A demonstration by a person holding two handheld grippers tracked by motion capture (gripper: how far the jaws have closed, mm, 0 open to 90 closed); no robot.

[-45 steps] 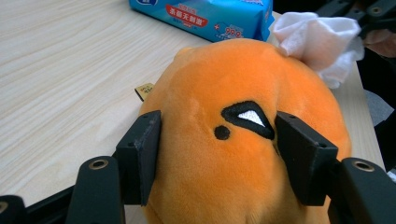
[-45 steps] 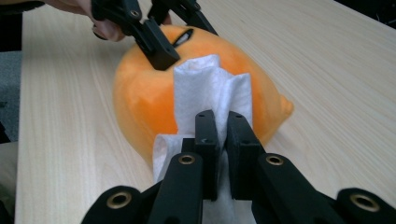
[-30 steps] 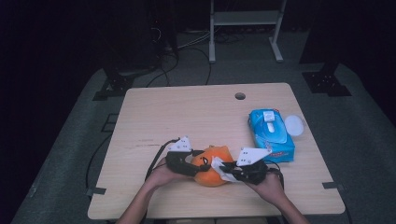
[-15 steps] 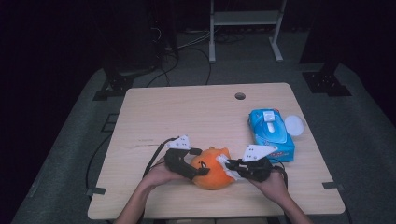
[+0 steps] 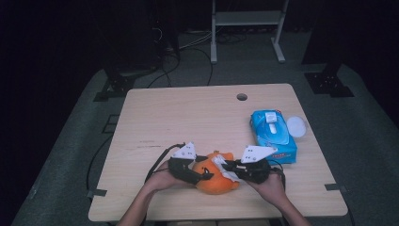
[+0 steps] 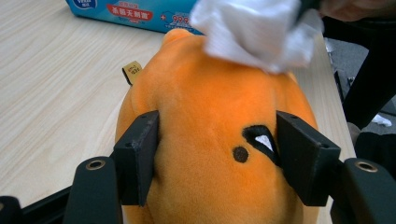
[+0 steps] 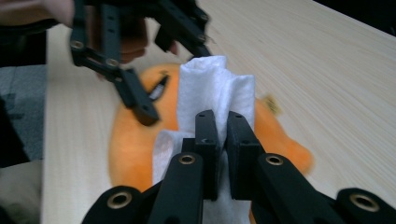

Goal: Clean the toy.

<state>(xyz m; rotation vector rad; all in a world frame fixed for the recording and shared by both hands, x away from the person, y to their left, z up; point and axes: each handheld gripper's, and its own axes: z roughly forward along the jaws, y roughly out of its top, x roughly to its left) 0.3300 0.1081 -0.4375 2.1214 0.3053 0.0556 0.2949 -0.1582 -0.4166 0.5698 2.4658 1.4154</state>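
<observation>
At lower centre of the high view, the orange plush toy (image 5: pixel 215 175) is clamped between the jaws of the left gripper (image 6: pixel 219 158). To its right, the white tissue (image 7: pixel 212 95) is pinched between the near-closed jaws of the right gripper (image 7: pixel 220 140), against the toy on the worktop (image 5: pixel 188 117).
</observation>
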